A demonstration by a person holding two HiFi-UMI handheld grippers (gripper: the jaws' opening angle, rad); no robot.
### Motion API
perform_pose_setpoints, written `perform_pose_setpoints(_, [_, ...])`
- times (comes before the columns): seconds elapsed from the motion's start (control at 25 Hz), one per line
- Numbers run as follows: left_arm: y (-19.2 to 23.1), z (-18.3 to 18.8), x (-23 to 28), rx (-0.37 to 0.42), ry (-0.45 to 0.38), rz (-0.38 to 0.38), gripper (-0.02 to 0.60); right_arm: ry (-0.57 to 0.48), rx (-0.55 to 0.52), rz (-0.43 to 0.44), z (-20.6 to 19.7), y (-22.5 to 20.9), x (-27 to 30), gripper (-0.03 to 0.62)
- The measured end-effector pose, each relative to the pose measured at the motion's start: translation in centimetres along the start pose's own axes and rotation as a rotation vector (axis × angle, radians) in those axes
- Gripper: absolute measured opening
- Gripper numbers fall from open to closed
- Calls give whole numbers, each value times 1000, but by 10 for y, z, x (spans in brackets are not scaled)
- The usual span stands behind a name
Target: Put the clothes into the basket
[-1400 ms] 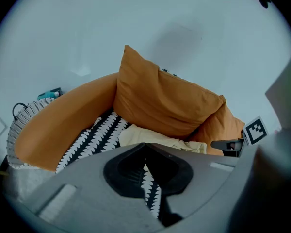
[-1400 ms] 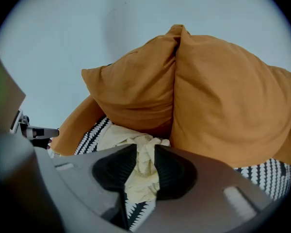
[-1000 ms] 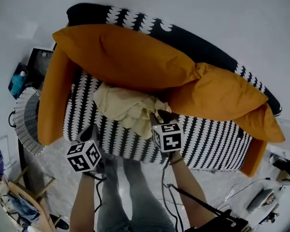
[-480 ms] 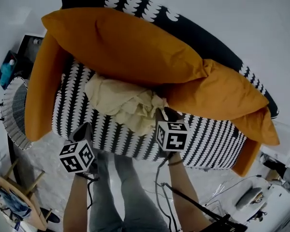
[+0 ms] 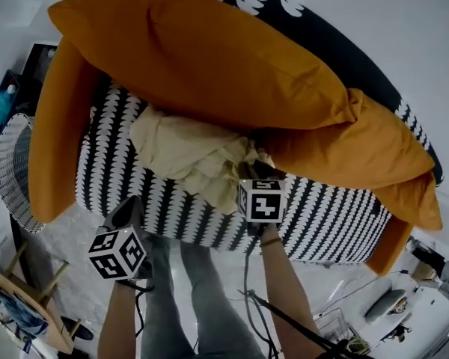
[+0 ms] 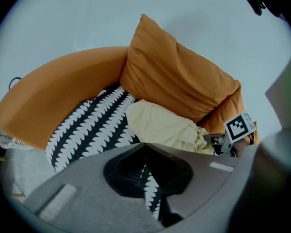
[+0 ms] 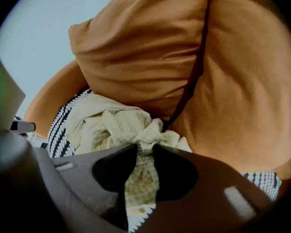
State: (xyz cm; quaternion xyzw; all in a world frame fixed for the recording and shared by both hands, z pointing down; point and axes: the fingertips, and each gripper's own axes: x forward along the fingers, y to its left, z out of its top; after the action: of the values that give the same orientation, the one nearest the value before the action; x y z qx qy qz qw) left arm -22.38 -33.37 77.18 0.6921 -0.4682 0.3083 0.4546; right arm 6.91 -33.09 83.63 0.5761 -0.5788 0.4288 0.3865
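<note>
Yellow checked garment (image 7: 111,125) sits between the right gripper's (image 7: 141,149) spread jaws; better to push deeper, then close firmly. The left gripper's (image 6: 145,145) jaws are together, empty.

Black-and-white patterned sofa (image 5: 322,215) under the right tool (image 5: 247,172). Orange cushions (image 5: 209,58) just beyond it, white wall (image 5: 404,28) behind. Pale marbled floor (image 5: 67,245) and wooden chair (image 5: 30,305) well to its left.

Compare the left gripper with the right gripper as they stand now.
The left gripper has its jaws together and empty. The right gripper has its jaws apart, with the pale clothes between them. The left gripper hangs at the front edge of the sofa, short of the clothes, while the right gripper is at the heap. Both bear a marker cube.
</note>
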Motion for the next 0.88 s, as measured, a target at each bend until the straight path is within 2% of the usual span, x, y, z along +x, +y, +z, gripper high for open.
perform_pose_setpoints(0.24, [13, -15, 8, -1, 29, 12, -2, 18, -40, 15, -8, 4, 25, 123])
perform_pose_setpoints(0.4, [15, -16, 11, -1, 31, 13, -2, 37, 7, 33, -11, 4, 43, 106])
perform_pose_setpoints(0.56, [18, -14, 7, -18, 19, 21, -2, 63, 11, -1, -13, 2, 48, 92])
perform_pose_setpoints(0.72, [18, -11, 1, -22, 15, 24, -2, 48, -25, -37, -11, 7, 48, 47])
perform_pose_setpoints(0.88, [17, -1, -12, -37, -14, 28, -2, 22, -11, -52, -9, 6, 28, 37])
